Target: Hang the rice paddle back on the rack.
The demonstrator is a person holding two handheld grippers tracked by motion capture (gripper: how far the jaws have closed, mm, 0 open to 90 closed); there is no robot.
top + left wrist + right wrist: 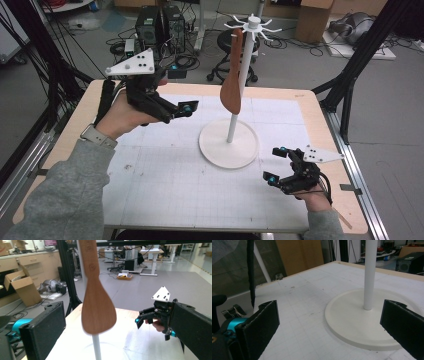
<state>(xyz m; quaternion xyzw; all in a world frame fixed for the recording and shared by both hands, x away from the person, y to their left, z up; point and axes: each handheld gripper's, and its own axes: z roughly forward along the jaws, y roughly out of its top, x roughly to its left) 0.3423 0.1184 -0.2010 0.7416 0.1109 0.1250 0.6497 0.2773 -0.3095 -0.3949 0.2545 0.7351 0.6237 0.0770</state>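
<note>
A white rack stands mid-table: a round base, a thin pole and a crown of hooks. A brown wooden spatula hangs from one hook, blade down. My left gripper is held in the air left of the spatula, open and empty. In the left gripper view the spatula hangs a little beyond the open jaws, in front of the pole. My right gripper is low, right of the base, open and empty. Its own view faces the base and pole.
A white gridded mat covers the wooden table. Black frame legs rise at the right edge and more at the left. Beyond the table are a stool, computer towers, cables and cardboard boxes on the floor.
</note>
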